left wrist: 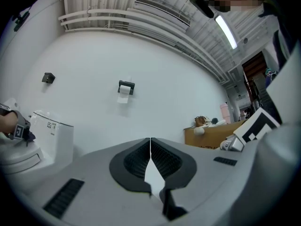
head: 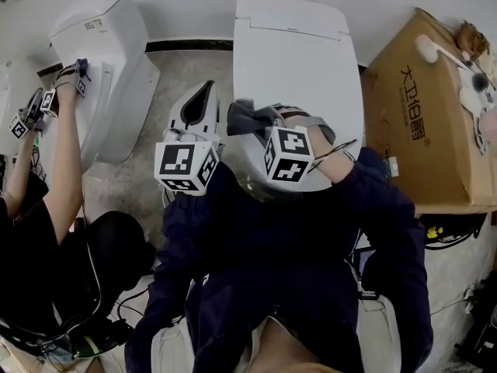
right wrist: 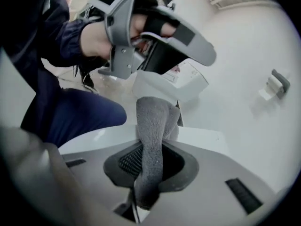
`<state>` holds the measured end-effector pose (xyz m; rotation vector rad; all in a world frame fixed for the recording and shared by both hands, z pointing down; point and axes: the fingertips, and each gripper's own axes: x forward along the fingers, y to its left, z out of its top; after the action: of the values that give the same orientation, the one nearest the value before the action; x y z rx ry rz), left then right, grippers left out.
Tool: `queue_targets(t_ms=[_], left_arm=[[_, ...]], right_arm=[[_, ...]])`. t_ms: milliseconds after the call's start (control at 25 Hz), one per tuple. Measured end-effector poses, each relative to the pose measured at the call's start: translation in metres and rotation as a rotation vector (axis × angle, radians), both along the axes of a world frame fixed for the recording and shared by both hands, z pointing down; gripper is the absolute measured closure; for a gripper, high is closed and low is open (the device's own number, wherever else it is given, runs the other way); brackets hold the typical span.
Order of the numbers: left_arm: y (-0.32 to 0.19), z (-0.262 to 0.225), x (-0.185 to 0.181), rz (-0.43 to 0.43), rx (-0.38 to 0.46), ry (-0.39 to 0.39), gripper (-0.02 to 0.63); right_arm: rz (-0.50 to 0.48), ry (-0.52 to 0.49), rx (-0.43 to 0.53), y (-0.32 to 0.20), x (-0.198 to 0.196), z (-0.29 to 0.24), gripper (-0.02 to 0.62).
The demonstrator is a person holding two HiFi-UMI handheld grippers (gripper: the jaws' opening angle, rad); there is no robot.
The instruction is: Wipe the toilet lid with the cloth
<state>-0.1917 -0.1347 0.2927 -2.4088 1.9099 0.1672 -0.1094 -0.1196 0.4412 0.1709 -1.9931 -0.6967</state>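
Left tool [left wrist: 150,145] jaws together; right tool [right wrist: 151,155] grips cloth [right wrist: 152,121].

Your head view looks steeply down, close over the toilet lid [head: 299,76]. Both gripper views tilt up at the white wall [left wrist: 155,79], sharing its paper holder [left wrist: 125,87].

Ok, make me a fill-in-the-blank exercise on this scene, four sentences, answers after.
1. The right gripper is shut on a grey ____.
2. The left gripper has its jaws together and holds ____.
3. The right gripper is held over the closed lid of a white ____.
4. The cardboard box stands at the head view's ____ edge.
Missing words: cloth; nothing; toilet; right.
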Motion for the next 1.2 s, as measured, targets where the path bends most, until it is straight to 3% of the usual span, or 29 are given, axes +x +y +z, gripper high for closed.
queue_targets(t_ms=[160, 440, 600, 800, 1200], left_arm=[[-0.002, 0.001, 0.001, -0.007, 0.004, -0.004, 0.589], [-0.003, -0.007, 0.003, -0.017, 0.023, -0.009, 0.589], [-0.002, -0.008, 0.006, -0.012, 0.027, -0.008, 0.589], [-0.002, -0.008, 0.012, -0.007, 0.032, -0.012, 0.589], [0.0, -0.007, 0.013, -0.009, 0.031, -0.013, 0.589]], right_arm=[[0.101, -0.268, -0.041, -0.007, 0.0, -0.02, 0.517], [0.326, -0.931, -0.049, -0.031, 0.017, -0.114, 0.514], [0.384, -1.175, -0.034, -0.039, 0.039, -0.143, 0.514], [0.439, -1.269, -0.024, -0.042, 0.053, -0.146, 0.514], [0.453, -1.265, -0.03, -0.043, 0.053, -0.139, 0.514]])
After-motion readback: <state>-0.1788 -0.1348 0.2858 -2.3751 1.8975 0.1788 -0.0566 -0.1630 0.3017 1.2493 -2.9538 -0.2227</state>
